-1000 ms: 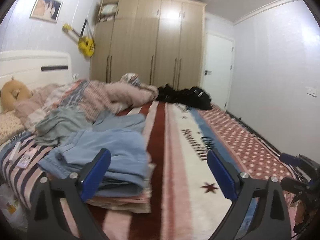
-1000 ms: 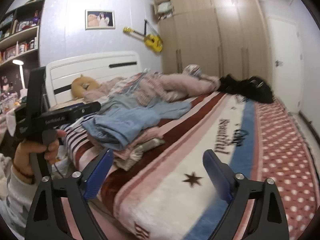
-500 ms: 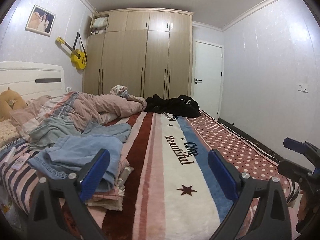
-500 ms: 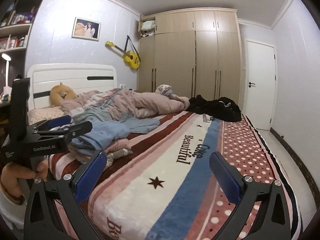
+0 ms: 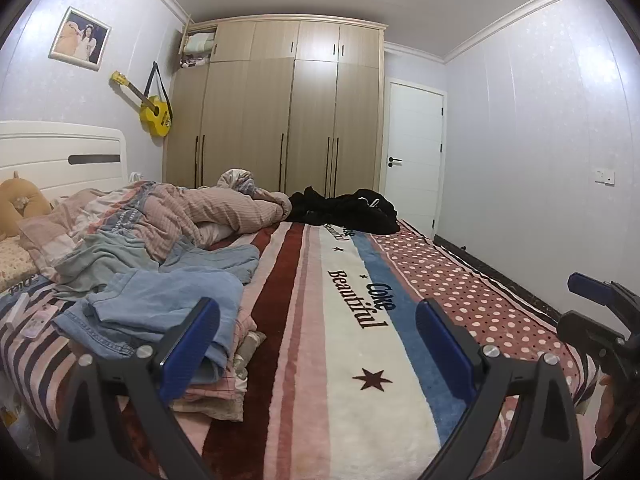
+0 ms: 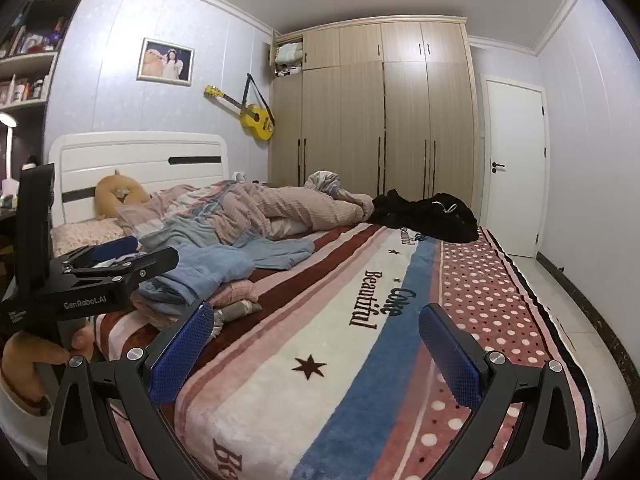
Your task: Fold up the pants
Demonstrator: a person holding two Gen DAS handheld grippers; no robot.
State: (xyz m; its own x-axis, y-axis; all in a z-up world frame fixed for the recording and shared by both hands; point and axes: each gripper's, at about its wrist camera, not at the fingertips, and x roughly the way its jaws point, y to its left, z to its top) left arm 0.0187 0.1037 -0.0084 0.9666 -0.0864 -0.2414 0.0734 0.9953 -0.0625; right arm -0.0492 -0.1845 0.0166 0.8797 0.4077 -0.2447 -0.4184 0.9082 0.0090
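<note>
Light blue denim pants (image 5: 160, 304) lie folded on a stack of clothes at the left side of the bed; they also show in the right wrist view (image 6: 208, 266). More blue garments (image 5: 216, 258) lie loose behind them. My left gripper (image 5: 316, 344) is open and empty, held above the striped blanket (image 5: 360, 360), right of the stack. My right gripper (image 6: 316, 344) is open and empty over the blanket near the bed's foot. The left gripper's body (image 6: 88, 280) shows at the left of the right wrist view.
A pink quilt (image 5: 192, 208) is bunched near the headboard (image 5: 60, 156). Black clothes (image 5: 344, 208) lie at the bed's far side. A wardrobe (image 5: 280, 112) and a white door (image 5: 412, 152) stand behind. A phone (image 5: 38, 320) lies by the stack.
Both grippers have pulled back and risen from the clothes stack. The views now take in more of the bed and room. Both stay open and empty.
</note>
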